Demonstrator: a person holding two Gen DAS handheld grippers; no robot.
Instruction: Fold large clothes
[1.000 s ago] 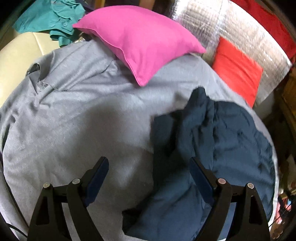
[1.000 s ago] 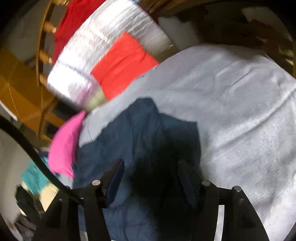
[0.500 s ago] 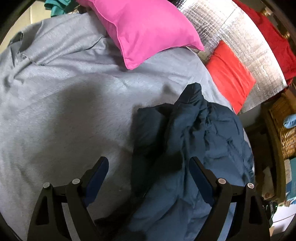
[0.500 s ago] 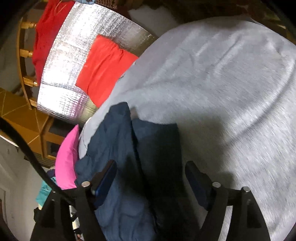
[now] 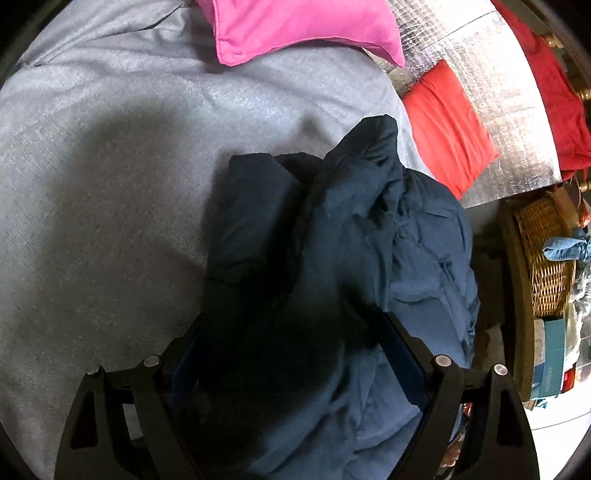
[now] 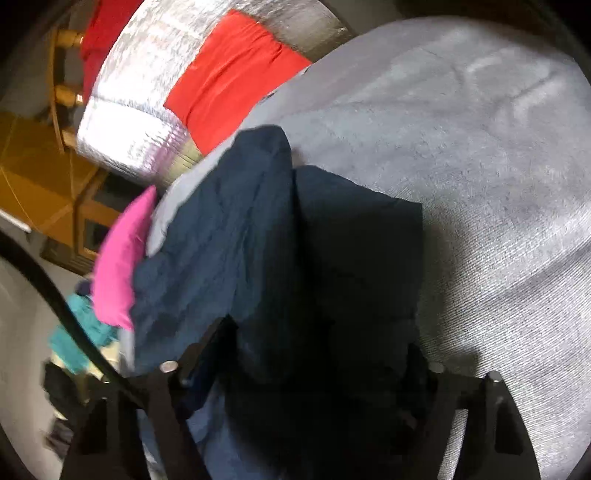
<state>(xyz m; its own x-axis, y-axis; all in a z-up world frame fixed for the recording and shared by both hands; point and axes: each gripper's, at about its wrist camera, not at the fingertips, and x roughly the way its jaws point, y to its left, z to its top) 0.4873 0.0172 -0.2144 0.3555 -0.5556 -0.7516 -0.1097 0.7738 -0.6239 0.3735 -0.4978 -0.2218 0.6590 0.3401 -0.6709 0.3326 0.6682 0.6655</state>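
A dark navy garment lies bunched and partly folded on a grey bed sheet. My left gripper is open, its jaws spread wide on either side of the garment's near part, low over it. In the right wrist view the same garment fills the middle. My right gripper is open too, jaws wide apart around the garment's dark near fold. Neither gripper pinches the cloth.
A pink pillow, a red cushion and a silver quilted pad lie at the bed's far side. A wicker basket stands off the bed's right edge. Teal clothing lies beyond the pink pillow.
Both grippers have moved forward and down onto the navy garment, which now lies between their jaws. Both stay open.
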